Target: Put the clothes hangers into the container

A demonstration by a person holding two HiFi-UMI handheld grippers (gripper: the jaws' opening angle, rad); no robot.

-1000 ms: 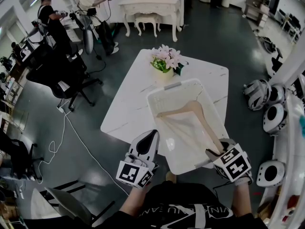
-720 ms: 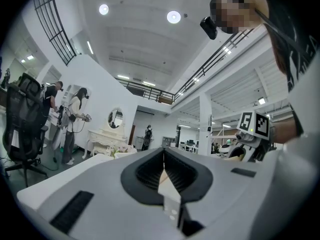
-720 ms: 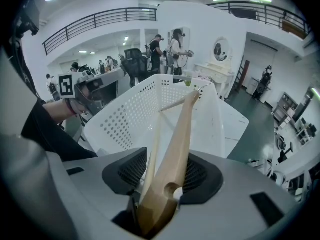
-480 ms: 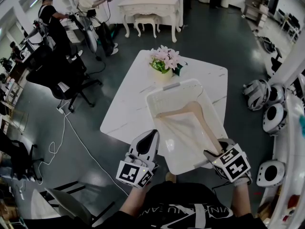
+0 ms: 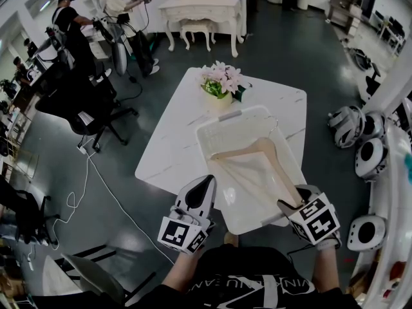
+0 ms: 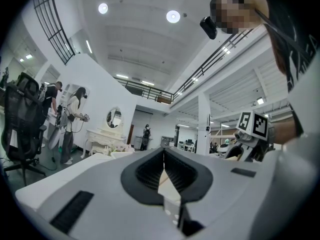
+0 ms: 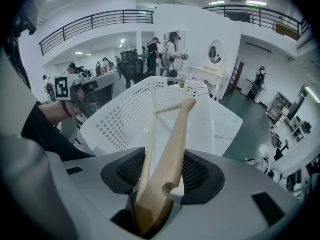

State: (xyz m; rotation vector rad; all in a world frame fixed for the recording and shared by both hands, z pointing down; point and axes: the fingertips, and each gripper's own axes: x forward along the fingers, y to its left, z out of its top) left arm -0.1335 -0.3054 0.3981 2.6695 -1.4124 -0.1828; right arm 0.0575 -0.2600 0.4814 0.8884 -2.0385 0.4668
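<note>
The hanger point(image 7: 175, 134), loose in the opening right gripper point(image 7: 163, 165), could be snagged and dragged from the container point(image 7: 125, 115) at six o'clock.

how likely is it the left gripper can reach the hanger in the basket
Probably yes: the left gripper, empty and shut, hangs beside the open-topped basket. The hanger lies inside, one end between the right gripper's opening jaws.
</note>
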